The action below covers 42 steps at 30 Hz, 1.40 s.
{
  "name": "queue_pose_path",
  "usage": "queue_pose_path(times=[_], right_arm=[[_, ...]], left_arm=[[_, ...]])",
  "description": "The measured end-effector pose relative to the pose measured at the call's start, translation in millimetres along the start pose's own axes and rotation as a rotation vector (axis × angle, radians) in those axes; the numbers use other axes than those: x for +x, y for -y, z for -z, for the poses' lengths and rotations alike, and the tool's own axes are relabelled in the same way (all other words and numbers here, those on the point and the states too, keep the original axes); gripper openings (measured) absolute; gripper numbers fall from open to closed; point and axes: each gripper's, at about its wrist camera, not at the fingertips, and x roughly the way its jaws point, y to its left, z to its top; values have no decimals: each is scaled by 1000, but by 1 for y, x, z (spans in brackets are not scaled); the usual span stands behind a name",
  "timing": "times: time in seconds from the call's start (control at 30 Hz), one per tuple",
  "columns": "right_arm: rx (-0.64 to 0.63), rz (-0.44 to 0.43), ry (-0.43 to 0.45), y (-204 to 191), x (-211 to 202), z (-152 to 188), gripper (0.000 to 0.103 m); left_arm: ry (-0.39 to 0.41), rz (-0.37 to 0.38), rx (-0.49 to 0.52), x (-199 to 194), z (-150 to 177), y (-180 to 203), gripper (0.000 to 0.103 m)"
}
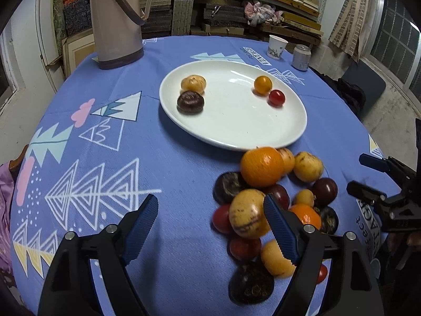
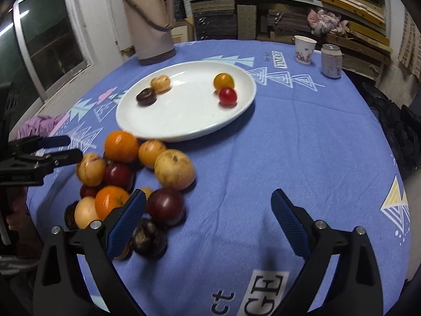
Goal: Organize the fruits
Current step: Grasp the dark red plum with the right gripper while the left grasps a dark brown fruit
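Between plate and table edge sits the fruit pile; both grippers, left and right, hang spread and empty. Each should straddle one outer fruit, avoiding neighbours.

Four fruits on plate; pile before plate.

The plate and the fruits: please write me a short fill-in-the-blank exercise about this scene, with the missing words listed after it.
1. The white plate holds ____ fruits.
2. On the plate, the red tomato lies right beside a small ____ fruit.
3. The tall thermos stands on the blue ____.
4. Next to the paper cup stands a metal ____.

Missing words: four; orange; tablecloth; can
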Motion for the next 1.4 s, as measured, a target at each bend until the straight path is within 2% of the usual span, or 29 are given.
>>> queue_pose_path(times=[0.17, 0.23, 0.3, 0.33, 0.53, 0.57, 0.6, 0.67, 0.9, 1.07, 1.27, 1.4], right_arm=[[-41, -18, -19, -7, 3, 15, 93], [-57, -18, -25, -11, 7, 16, 87], [-50, -41, -33, -13, 11, 15, 72], [-40, -55, -45, -14, 15, 14, 71], [-17, -73, -57, -19, 30, 8, 70], [-10, -76, -58, -19, 33, 7, 66], [-6, -90, -64, -19, 36, 6, 54], [11, -154, -83, -19, 41, 4, 38], [29, -157, -72, -14, 37, 4, 37], [42, -142, -51, -4, 26, 8, 37], [31, -137, -35, -4, 16, 11, 37], [25, -133, -34, -6, 14, 11, 37]], left_arm=[[-8, 16, 11, 2, 3, 4, 83], [-15, 19, 15, 4, 3, 6, 83], [-19, 21, 16, 5, 4, 7, 83], [-19, 22, 17, 5, 4, 7, 83], [-16, 34, 15, 1, 6, 6, 83], [-15, 38, 15, 1, 7, 6, 83], [-15, 41, 15, 0, 7, 6, 83], [-16, 43, 14, 0, 7, 5, 83], [-18, 56, 18, -8, 15, 3, 83], [-24, 76, 73, -23, 32, 9, 83], [-67, 92, 148, -24, 55, 24, 83], [-94, 118, 159, -19, 65, 30, 83]])
